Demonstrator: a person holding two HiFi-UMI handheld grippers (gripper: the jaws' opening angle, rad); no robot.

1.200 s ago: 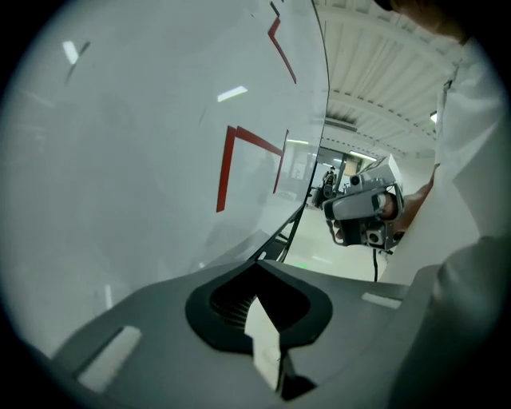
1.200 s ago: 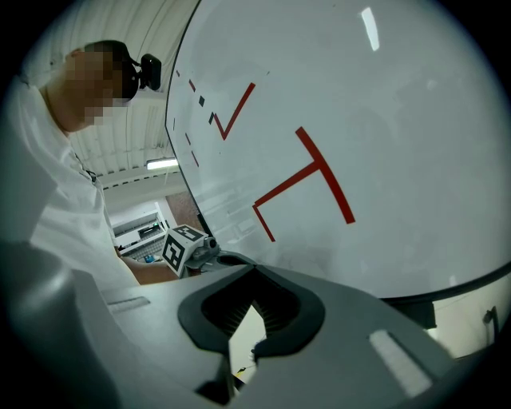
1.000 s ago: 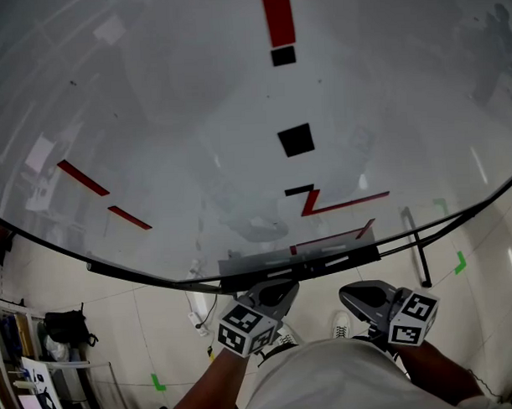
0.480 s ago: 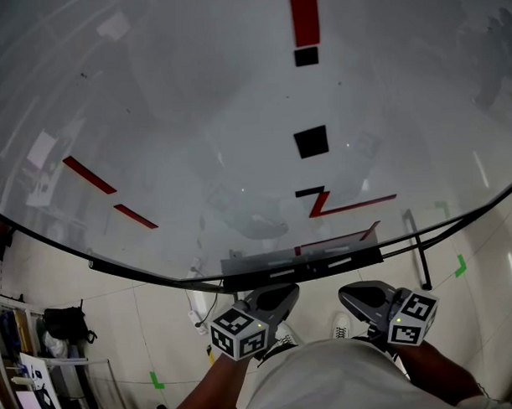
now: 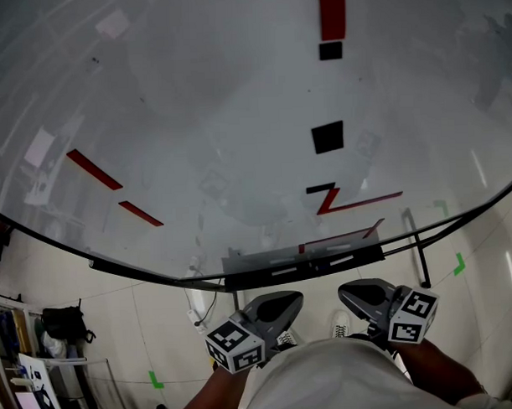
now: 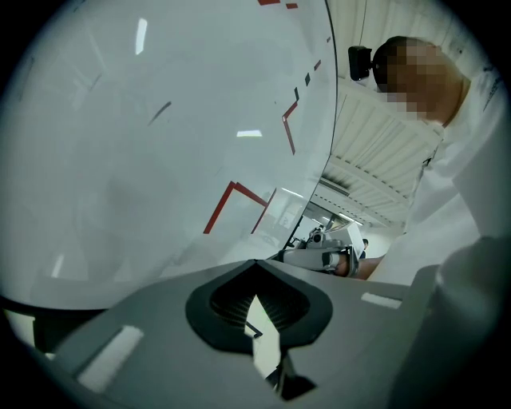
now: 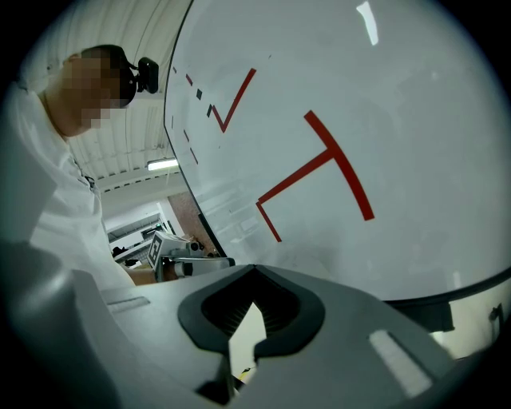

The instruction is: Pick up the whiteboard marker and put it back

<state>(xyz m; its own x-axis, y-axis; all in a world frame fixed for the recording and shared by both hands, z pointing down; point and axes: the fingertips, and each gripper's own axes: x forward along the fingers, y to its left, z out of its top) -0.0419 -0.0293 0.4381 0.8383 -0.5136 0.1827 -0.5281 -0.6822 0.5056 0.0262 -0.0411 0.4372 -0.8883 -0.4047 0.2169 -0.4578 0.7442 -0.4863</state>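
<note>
since the earlier frames the left claw (image 5: 280, 304) has sunk lower and rolled, its marker cube now facing further down at the lower centre of the head view, and the board's marks sit further right in the frame; the right claw (image 5: 360, 293) is where it was.

the whiteboard (image 5: 194, 118) fills most of the head view, with red lines (image 5: 356, 203) and a black square (image 5: 327, 136) right of centre. along its lower edge, at lower centre, runs a grey tray (image 5: 241, 265). a few pale strips (image 5: 285, 271) lie on the tray; they may be markers, but they are too small to tell, so i cannot place the whiteboard marker with certainty.

both claws hang low, close to the person's body, well below the tray. each gripper view shows its jaws together with only a sliver of light between them and nothing held.

my reading is that the task is at its very start: the reach has not begun. the next move calls for raising one claw to the tray, parting its jaws, and lining them across the marker's barrel.
</note>
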